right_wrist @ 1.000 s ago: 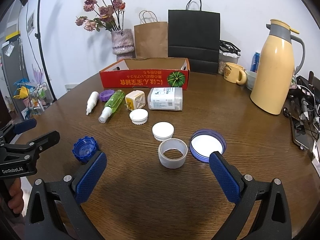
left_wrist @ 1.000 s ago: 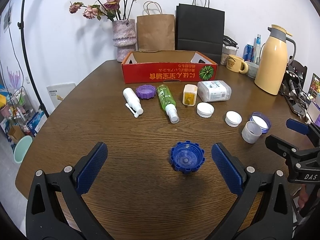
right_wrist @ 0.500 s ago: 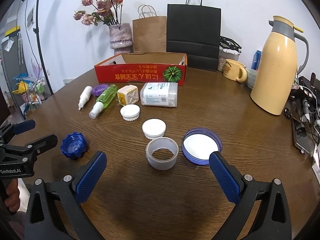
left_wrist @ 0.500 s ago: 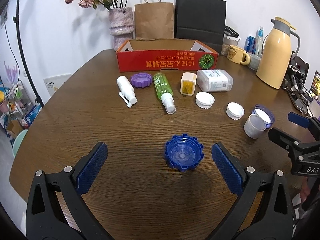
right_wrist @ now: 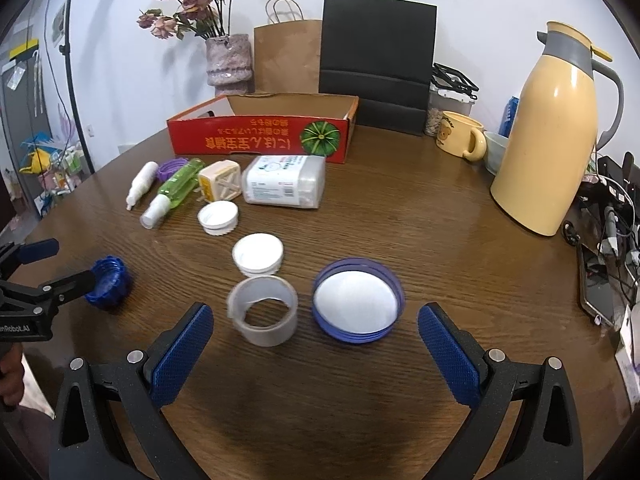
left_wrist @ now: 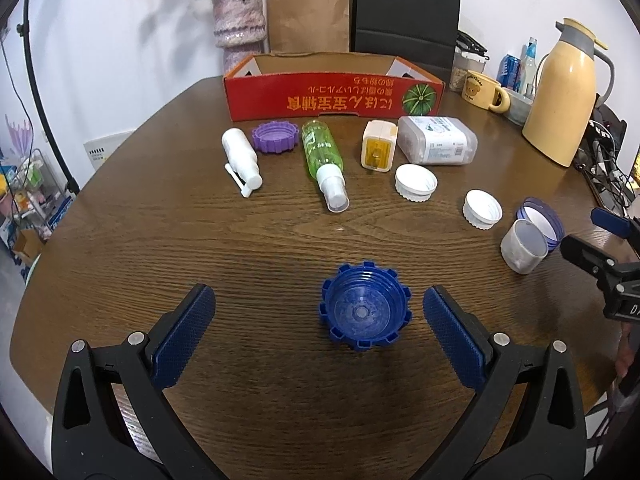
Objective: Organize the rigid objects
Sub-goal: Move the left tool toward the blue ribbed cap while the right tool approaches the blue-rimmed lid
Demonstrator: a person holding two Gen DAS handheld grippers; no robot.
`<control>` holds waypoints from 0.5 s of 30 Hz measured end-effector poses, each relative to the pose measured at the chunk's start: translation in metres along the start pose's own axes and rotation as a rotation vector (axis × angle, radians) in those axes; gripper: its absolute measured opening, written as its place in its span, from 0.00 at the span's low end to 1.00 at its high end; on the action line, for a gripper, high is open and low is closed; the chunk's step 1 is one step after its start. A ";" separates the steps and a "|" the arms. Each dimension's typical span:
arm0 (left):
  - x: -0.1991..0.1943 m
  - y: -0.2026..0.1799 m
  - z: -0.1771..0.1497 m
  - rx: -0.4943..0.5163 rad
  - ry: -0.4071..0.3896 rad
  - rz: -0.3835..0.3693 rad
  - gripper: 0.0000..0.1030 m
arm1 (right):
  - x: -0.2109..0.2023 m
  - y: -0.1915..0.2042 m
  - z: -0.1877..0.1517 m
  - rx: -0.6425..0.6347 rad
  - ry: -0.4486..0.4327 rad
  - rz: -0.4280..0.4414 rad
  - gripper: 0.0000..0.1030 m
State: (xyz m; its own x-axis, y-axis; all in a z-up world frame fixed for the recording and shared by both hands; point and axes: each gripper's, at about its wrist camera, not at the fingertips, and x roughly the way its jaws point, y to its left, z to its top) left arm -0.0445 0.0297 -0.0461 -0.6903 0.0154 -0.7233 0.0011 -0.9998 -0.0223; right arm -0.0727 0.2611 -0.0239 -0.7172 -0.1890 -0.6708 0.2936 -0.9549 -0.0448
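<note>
Open table near, clutter far

Bare wood lies left of the blue cap [left_wrist: 365, 312]; farther off, a row from white bottle [left_wrist: 241, 160] to clear box [left_wrist: 438, 140] fronts the red box [left_wrist: 334, 94], and a thermos [right_wrist: 548, 140] blocks the right.

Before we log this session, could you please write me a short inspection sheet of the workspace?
Surface: brown wooden table, no spills seen.
Job's things: blue cap between the left gripper's fingers, untouched; tape roll and blue-rimmed lid ahead of the right gripper; bottles, caps and small boxes lie before the red box.
Clutter: thermos, mug, paper bags, vase at the back.
Grippers: left gripper and right gripper both open, holding nothing.
Cables: tangle at the table's right edge.
Surroundings: white wall; shelving to the left.
</note>
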 end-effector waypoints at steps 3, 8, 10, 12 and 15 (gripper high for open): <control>0.005 -0.002 0.001 -0.002 0.016 -0.004 1.00 | 0.005 -0.008 0.002 -0.003 0.014 -0.007 1.00; 0.014 -0.006 0.001 0.005 0.040 -0.001 1.00 | 0.013 -0.019 0.003 -0.013 0.036 -0.021 1.00; 0.017 -0.008 0.001 0.006 0.052 -0.002 1.00 | 0.016 -0.024 0.003 -0.012 0.045 -0.018 1.00; 0.020 -0.009 0.000 0.008 0.062 0.000 1.00 | 0.019 -0.027 0.003 -0.012 0.052 -0.013 1.00; 0.023 -0.011 0.000 0.011 0.070 0.000 0.98 | 0.023 -0.030 0.003 -0.015 0.064 -0.011 1.00</control>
State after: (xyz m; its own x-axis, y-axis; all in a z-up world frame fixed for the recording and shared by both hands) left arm -0.0608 0.0414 -0.0626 -0.6382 0.0158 -0.7697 -0.0068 -0.9999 -0.0149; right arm -0.1000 0.2850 -0.0359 -0.6791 -0.1628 -0.7158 0.2952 -0.9533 -0.0633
